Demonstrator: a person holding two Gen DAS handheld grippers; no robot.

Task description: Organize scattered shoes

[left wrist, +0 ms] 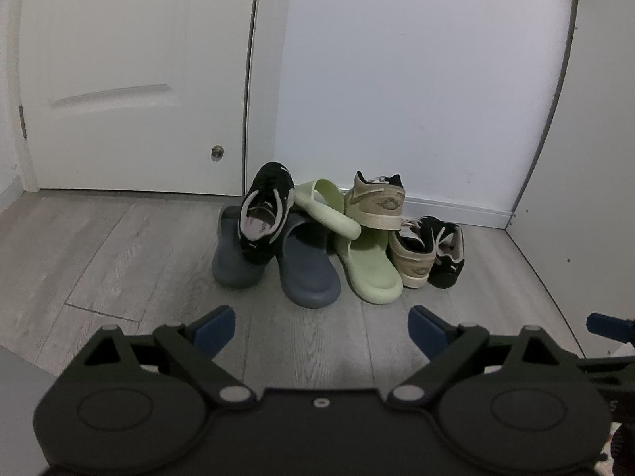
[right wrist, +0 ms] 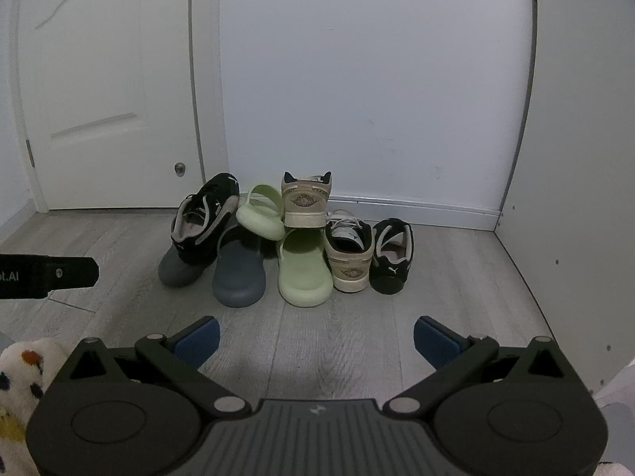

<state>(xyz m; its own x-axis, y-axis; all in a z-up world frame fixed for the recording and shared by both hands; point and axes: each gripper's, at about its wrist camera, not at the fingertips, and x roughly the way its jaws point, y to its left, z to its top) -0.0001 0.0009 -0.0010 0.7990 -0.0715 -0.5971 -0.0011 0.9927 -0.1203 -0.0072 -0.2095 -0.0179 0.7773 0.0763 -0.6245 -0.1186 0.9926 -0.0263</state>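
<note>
Item: eight shoes heaped on the grey floor (right wrist: 119, 261) against the wall.

- Black sneaker (right wrist: 204, 218) tipped across blue slides (right wrist: 238, 273): we judge it light; take the stiff heel collar.
- Green slide (right wrist: 260, 214) propped on its mate (right wrist: 303, 269): soft foam (likely squashy); pinch the strap.
- Tan sneaker (right wrist: 305, 202) stacked on top: firm heel.

Left gripper (left wrist: 321, 329) and right gripper (right wrist: 315, 339): both spread wide, holding nothing.

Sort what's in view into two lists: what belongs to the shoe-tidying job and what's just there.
Belongs to the job:
black sneakers
blue-grey slides
green slides
tan sneakers
left hand-held gripper, open
right hand-held gripper, open

Just there:
door
wall
spotted fluffy fabric
</note>
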